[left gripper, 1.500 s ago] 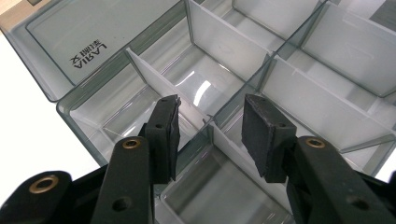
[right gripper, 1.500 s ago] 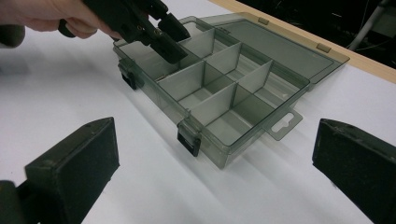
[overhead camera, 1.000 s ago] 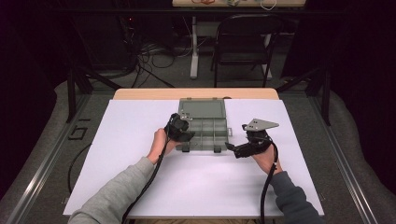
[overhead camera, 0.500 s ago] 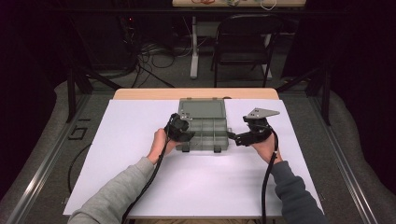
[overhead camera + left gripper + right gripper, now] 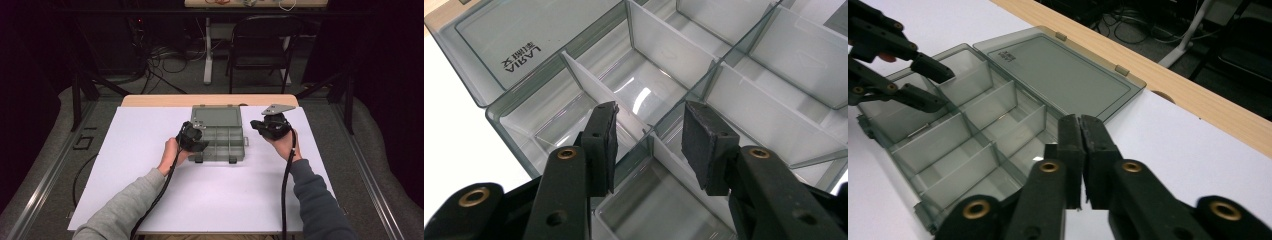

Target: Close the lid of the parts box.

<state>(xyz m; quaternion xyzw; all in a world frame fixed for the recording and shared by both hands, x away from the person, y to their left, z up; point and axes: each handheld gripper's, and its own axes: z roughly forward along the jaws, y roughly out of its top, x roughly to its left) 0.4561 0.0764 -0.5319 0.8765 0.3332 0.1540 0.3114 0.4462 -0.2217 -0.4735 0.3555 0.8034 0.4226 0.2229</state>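
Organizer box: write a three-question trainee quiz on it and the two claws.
1. True or false: the box lies with its lid open flat.
2. Which claw has its jaws apart over a divider? A) left claw B) right claw
3. Fill in: the compartments look ____.

Key: 1 true. 2 A; the right claw's jaws are together, beside the box. 3 empty.
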